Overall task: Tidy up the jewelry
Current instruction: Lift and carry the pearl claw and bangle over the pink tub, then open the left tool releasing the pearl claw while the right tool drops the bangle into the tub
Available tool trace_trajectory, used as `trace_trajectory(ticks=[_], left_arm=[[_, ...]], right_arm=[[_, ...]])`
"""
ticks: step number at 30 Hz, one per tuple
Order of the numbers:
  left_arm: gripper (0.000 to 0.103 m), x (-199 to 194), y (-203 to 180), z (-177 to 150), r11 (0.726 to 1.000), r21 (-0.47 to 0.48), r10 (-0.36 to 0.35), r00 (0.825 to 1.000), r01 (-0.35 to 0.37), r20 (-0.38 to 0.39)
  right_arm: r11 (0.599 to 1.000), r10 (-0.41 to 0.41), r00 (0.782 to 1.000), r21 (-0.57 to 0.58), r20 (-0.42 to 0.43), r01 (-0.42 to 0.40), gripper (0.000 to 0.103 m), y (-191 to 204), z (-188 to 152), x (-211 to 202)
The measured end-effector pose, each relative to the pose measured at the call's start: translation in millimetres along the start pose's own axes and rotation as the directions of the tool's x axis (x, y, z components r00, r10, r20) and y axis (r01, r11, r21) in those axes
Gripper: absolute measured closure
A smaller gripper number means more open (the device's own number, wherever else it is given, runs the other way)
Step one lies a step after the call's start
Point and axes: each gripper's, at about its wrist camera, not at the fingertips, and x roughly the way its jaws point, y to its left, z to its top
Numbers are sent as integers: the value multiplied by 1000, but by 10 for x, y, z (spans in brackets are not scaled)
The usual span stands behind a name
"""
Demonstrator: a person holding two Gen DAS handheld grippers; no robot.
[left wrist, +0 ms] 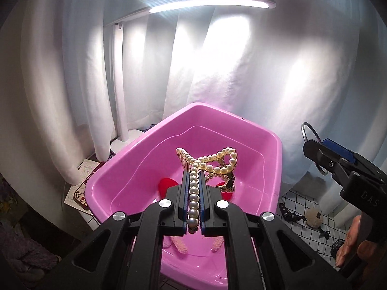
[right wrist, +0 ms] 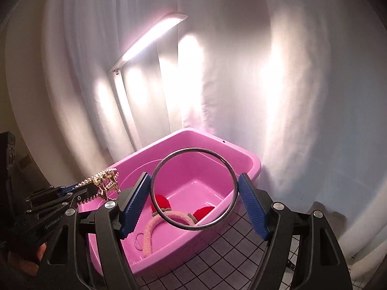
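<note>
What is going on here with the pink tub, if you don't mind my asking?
A person is sorting jewelry with two handheld grippers. The left gripper clamps a pearl piece above the pink tub. The right gripper holds a metal bangle over the same tub, which already contains a pink headband with red ears.
</note>
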Motion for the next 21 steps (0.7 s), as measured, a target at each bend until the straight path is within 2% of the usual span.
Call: trace_trajectory(ticks=[4, 8, 14, 21], left_arm=[[96, 251, 157, 51, 1000, -9, -8, 999, 7, -50], [96, 502, 267, 65, 1000, -15, -15, 993, 14, -113], [96, 785, 385, 48, 1000, -26, -7, 981, 2, -194], [96, 978, 454, 0, 1000, -28, 4, 964, -12, -266]], right_arm=[[1000, 23, 996, -2, -85, -23, 32, 82, 76, 417], [999, 35, 983, 2, -180, -35, 32, 82, 80, 791], [1000, 23, 956, 5, -293, -23, 32, 67, 80, 1229], [1000, 3, 912, 19, -410, 5, 32, 39, 62, 1612]])
